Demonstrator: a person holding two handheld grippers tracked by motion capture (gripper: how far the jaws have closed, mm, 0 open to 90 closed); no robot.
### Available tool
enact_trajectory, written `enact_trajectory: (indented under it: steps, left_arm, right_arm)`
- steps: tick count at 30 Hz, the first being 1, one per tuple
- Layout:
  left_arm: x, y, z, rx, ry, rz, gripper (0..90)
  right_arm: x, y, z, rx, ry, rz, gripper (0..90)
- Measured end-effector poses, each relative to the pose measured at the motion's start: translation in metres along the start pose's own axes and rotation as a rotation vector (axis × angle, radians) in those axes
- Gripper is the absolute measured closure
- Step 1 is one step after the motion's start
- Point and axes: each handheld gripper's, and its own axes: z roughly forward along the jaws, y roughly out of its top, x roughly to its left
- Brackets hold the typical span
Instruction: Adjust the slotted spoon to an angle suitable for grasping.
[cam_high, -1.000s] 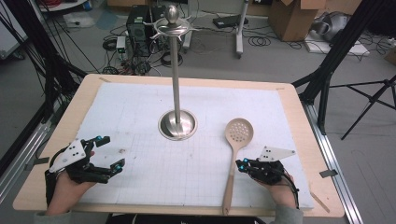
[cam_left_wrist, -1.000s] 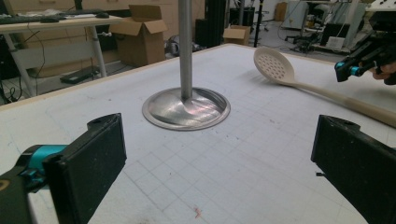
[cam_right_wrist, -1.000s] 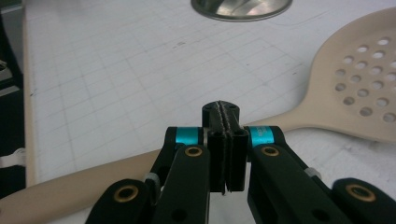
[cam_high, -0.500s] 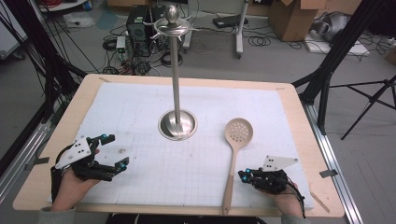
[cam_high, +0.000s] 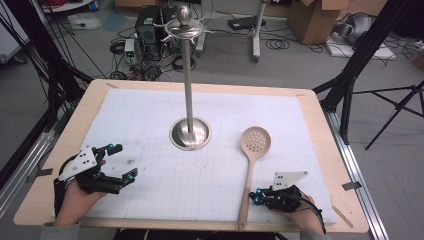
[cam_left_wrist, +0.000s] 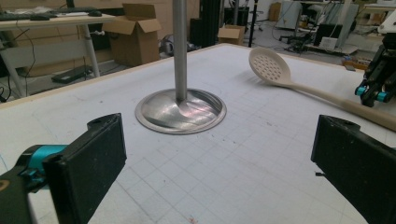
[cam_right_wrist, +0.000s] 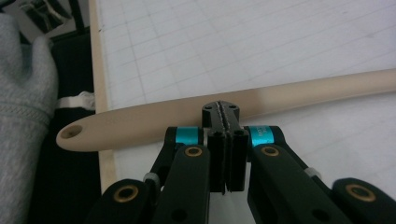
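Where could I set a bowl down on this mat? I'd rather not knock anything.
Bare patches: the far strip behind the stand's base, and the middle between the left gripper and the slotted spoon. The near right is crowded: the shut right gripper sits against the spoon's handle.

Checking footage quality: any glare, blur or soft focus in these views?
High view: slightly soft, even light. Left gripper view: glare streaks on the stand base, its near jaws soft-edged. Right gripper view: the shut right tool sharp, the spoon handle behind slightly soft.
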Motion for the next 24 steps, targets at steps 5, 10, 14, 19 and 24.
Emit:
enact_trajectory:
  steps: [5,10,14,19,24]
  left_arm:
    - [0.0,0.0,0.0,0.0,0.002,0.0,3.7]
    - [-0.001,0.0,-0.002,0.002,0.004,0.0,3.6]
    - [0.0,0.0,-0.006,0.001,0.016,0.003,3.7]
    - [0.0,-0.003,-0.01,0.011,0.029,0.001,3.7]
    - [-0.002,-0.005,-0.012,0.023,0.037,0.004,3.6]
  right_arm:
    - [-0.001,0.003,0.003,-0.003,0.013,0.014,90.0]
    - [-0.001,0.009,0.011,-0.004,0.026,0.015,90.0]
    - [-0.003,0.013,0.017,-0.001,0.05,0.035,90.0]
    - [-0.008,0.02,0.026,0.002,0.079,0.053,90.0]
    - [-0.008,0.027,0.034,0.007,0.077,0.017,90.0]
